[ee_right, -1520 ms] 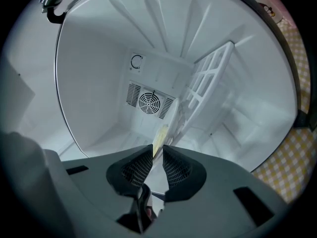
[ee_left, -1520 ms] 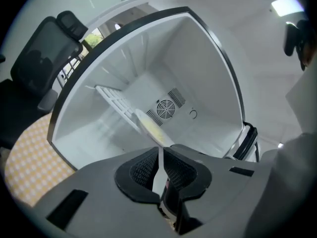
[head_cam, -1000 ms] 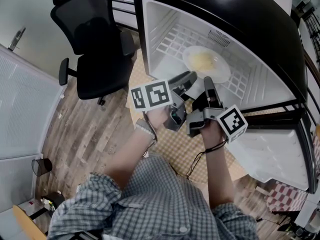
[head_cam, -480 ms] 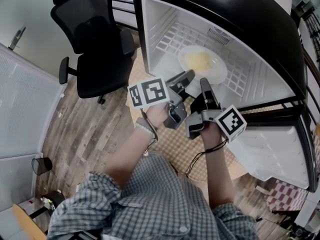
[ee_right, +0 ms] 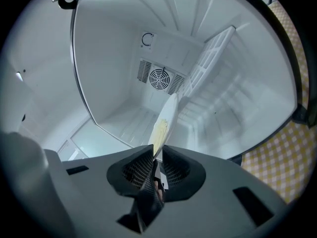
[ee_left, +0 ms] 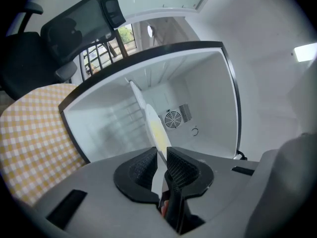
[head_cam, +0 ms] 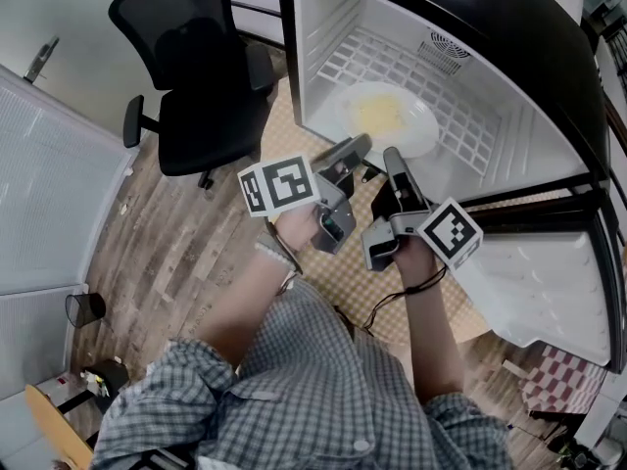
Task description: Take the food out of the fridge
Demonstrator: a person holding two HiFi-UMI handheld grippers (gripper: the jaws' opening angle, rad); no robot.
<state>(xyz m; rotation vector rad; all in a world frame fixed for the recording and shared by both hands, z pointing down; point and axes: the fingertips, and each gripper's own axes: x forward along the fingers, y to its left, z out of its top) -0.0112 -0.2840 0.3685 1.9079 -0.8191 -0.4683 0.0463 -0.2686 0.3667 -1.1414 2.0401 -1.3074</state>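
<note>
The plate (head_cam: 384, 117) of yellow food is sitting at the front of the wire shelf (head_cam: 475, 130) inside the open fridge (head_cam: 328, 27). Bare shelf is showing behind it, and the white walls are standing clear on either side. An office chair (head_cam: 196, 76) is standing on the wooden floor (head_cam: 162, 248) to the left. Both arms are reaching level into the fridge. The left gripper (head_cam: 353, 149), whose jaws have just been closing, is pinching the plate's near rim. The right gripper (head_cam: 392, 160) is clamping that rim just beside it.
</note>
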